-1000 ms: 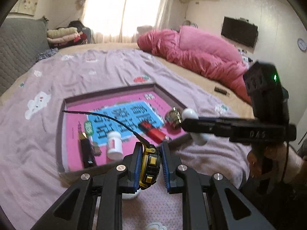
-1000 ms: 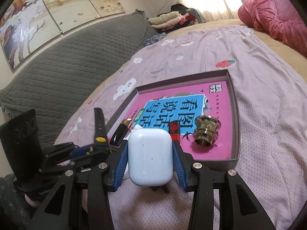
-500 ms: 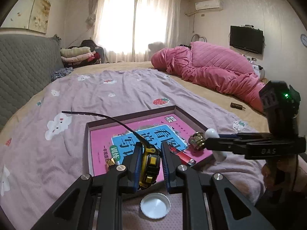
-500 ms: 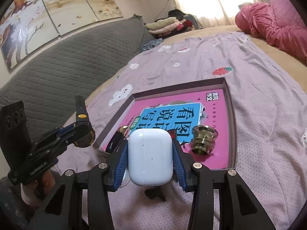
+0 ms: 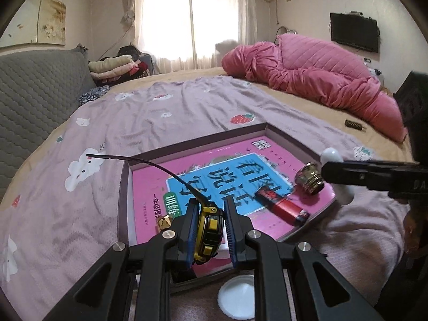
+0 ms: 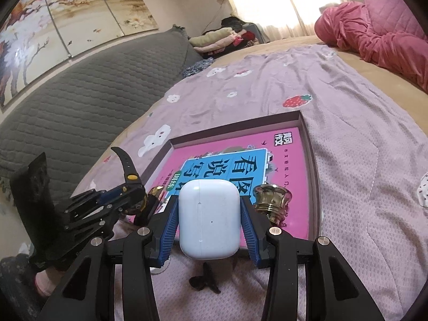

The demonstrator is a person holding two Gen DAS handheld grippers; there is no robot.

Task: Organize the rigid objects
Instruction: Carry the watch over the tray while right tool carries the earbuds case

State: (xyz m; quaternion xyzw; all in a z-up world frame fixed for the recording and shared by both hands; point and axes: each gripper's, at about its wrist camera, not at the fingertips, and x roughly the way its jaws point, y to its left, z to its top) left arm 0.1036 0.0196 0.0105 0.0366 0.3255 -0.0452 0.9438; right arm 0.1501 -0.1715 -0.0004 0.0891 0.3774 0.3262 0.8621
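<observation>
Now | left tongs (image 5: pixel 208 230) clamped on yellow-black wristwatch (image 5: pixel 210 231), moved in low over shallow purple-rimmed box (image 5: pixel 125 200) on bed | right tongs (image 6: pixel 209 222) clamped on white plastic earbud case (image 6: pixel 209 220), holding near box edge | drop-offs likely next

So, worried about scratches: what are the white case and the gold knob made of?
The case looks like smooth glossy plastic, with soft, even sheen. The knob looks like polished brass-coloured metal, with mirror-like reflections, though it could be plated plastic.
</observation>
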